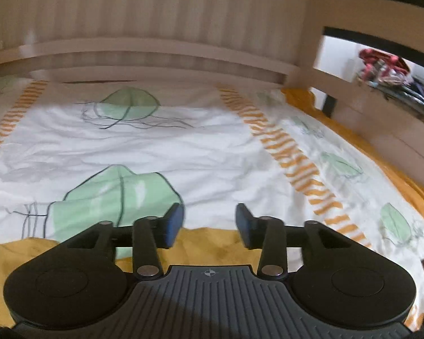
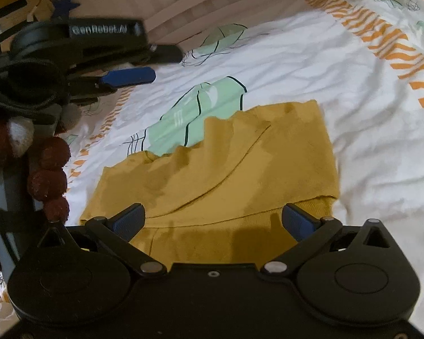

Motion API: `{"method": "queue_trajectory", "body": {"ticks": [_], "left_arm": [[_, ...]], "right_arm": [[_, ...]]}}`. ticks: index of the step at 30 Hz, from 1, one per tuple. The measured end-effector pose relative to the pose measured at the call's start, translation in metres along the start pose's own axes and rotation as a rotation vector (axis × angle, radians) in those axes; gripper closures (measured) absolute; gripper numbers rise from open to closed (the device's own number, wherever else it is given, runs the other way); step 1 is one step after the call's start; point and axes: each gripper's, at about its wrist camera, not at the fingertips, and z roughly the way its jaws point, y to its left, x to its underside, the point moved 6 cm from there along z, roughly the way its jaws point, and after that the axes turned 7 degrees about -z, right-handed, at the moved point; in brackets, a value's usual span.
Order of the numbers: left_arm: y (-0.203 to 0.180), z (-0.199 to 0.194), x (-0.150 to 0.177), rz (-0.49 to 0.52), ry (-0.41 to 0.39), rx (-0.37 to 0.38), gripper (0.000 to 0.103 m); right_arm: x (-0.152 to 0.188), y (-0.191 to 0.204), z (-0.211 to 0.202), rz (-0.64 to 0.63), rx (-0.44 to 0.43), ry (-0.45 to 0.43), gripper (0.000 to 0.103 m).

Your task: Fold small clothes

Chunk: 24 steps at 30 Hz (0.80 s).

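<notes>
white bedding (image 1: 183, 152) printed with green jellyfish and orange stripes covers the bed, a pale slatted headboard (image 1: 155, 14) at its far edge. the mustard garment (image 2: 226, 163) lies flat on the bedding at the near edge, a hem folded at its near side. my right gripper (image 2: 213, 220) hovers over that hem, fingers wide apart, gripping nothing. my left gripper (image 1: 209, 223) hangs above the garment's edge, fingers also apart and empty.
</notes>
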Motion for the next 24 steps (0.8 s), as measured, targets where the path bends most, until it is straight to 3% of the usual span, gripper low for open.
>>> {"method": "queue_trajectory", "body": {"ticks": [4, 7, 12, 17, 24], "left_arm": [[-0.009, -0.017, -0.004, 0.063, -0.055, 0.029, 0.044], [-0.002, -0.034, -0.004, 0.081, -0.091, 0.005, 0.042], [0.056, -0.053, 0.014, 0.023, -0.069, -0.133, 0.042], [0.133, -0.065, 0.055, -0.075, 0.015, -0.298, 0.042], [0.192, -0.086, 0.097, -0.167, 0.082, -0.417, 0.042]], "right_arm": [[0.001, -0.001, -0.001, -0.007, 0.0, -0.001, 0.0], [0.004, 0.0, -0.001, -0.007, 0.002, 0.0, 0.0], [0.005, 0.002, -0.001, -0.012, 0.006, -0.001, 0.0], [0.007, 0.003, 0.001, -0.018, 0.01, 0.007, 0.0], [0.012, 0.007, 0.01, -0.036, 0.015, 0.024, 0.0]]}}
